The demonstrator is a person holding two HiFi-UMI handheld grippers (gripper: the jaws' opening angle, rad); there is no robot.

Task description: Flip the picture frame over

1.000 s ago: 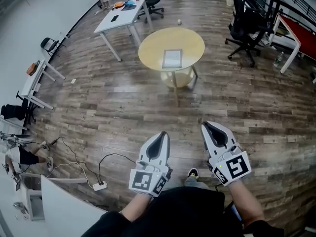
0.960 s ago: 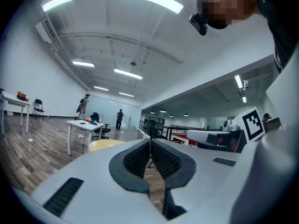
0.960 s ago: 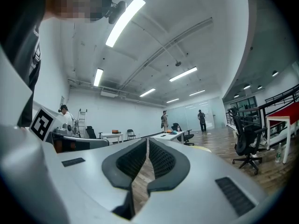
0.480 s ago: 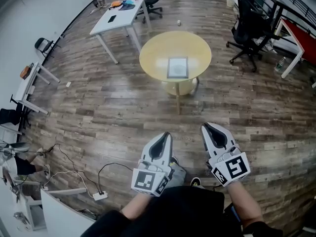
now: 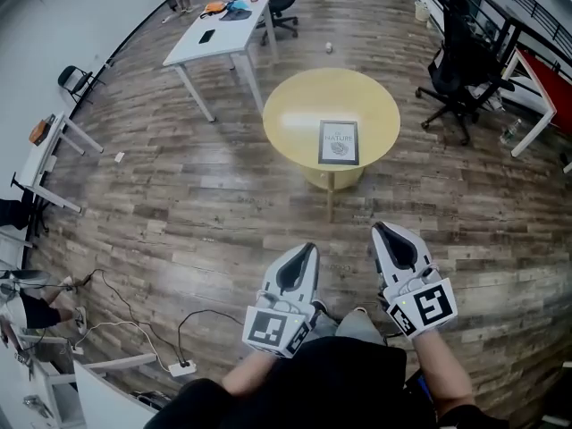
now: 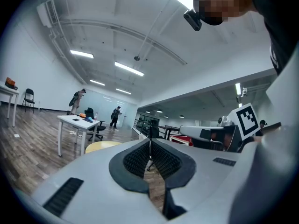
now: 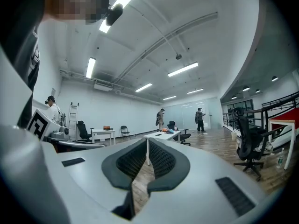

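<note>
Two-handedly facing picture frame [image 5: 339, 142] lying lengthwise on tabletop [image 5: 290, 114], upper centre, well beyond left gripper [image 5: 305, 252] and slightly nearer right gripper [image 5: 383, 231]; holding fingers [image 5: 399, 247] pinched together, empty.

Bright, even light comes from long ceiling strip lights [image 7: 183, 69], with a pale sheen on the round yellow surface [image 5: 295, 114]. All three views bend strongly toward their edges, and both gripper views fade to black corners.

Round yellow worktop [image 5: 290, 119] stands on wood-plank floor [image 5: 179, 213]. White table [image 5: 223, 43] beyond it, left. Black office chair [image 5: 458, 59] right of it. Power strip [image 5: 183, 365] well clear, near-left.
</note>
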